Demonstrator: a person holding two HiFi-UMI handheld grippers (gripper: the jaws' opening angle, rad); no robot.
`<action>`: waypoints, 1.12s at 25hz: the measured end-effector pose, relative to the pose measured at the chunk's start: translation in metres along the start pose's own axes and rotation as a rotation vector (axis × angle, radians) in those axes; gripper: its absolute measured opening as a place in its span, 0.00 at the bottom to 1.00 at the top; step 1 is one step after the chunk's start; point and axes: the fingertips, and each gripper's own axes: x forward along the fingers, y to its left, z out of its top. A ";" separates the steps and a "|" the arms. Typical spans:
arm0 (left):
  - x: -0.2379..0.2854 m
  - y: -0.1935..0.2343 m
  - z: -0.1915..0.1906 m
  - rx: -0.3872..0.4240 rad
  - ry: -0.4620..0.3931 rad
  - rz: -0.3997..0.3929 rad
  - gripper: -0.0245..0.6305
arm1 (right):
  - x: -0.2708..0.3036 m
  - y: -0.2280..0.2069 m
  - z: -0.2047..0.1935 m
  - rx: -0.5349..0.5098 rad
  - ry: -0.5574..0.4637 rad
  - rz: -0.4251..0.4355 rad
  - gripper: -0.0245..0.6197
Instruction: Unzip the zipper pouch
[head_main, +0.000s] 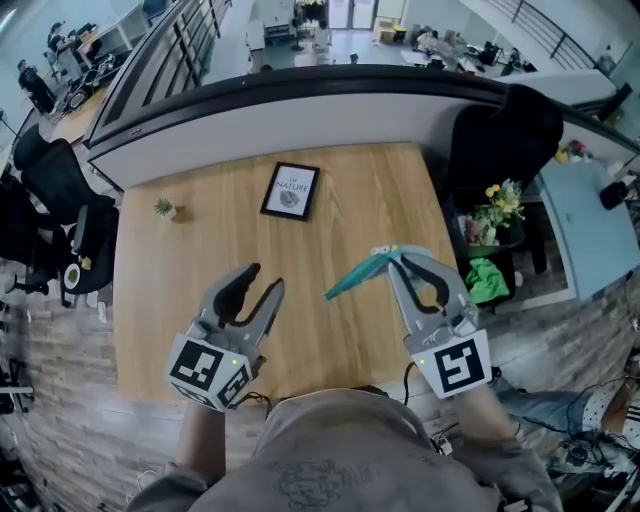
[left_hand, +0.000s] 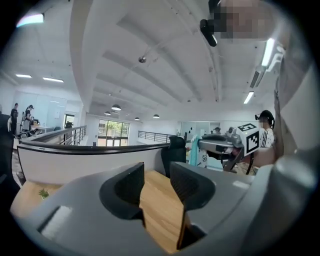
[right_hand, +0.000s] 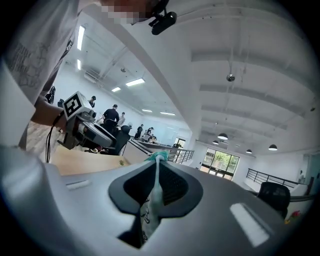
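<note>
Between the closed jaws of the right gripper (head_main: 400, 256) hangs the zipper pouch (head_main: 358, 275), a slim teal strip pinched at one end. That gripper's own view shows the pads pressed flat on the fabric with no gap. From the pinch the pouch's long axis runs out past the fingertips and slants across toward the left gripper (head_main: 264, 280), so its free end is the part nearest that hand, close to it but not touching. The left gripper stands with its jaws wide apart and nothing between them; only wood grain shows through the gap. It is the free tool, so it looks like the one to take the zipper pull or the loose end, with the pull running along the pouch's length, away from the right gripper's pinch. Where the pull sits I cannot tell; the pouch is too thin and edge-on. Below both grippers is the wooden table (head_main: 340, 345), and the pouch appears to hang clear of it. Well beyond the fingertips lie a framed picture (head_main: 291, 190) and, off past the left gripper's side, a small potted plant (head_main: 163, 208). Nothing stands in the gap between the two grippers.
</note>
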 end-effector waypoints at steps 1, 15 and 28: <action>-0.001 0.001 0.000 0.011 0.000 0.006 0.28 | -0.002 0.002 0.000 0.001 0.004 0.000 0.08; 0.003 -0.076 0.036 -0.114 -0.085 -0.475 0.32 | -0.012 0.054 0.026 -0.108 -0.104 0.210 0.08; -0.002 -0.120 0.009 -0.117 0.035 -0.652 0.27 | -0.021 0.097 0.011 -0.195 -0.075 0.362 0.08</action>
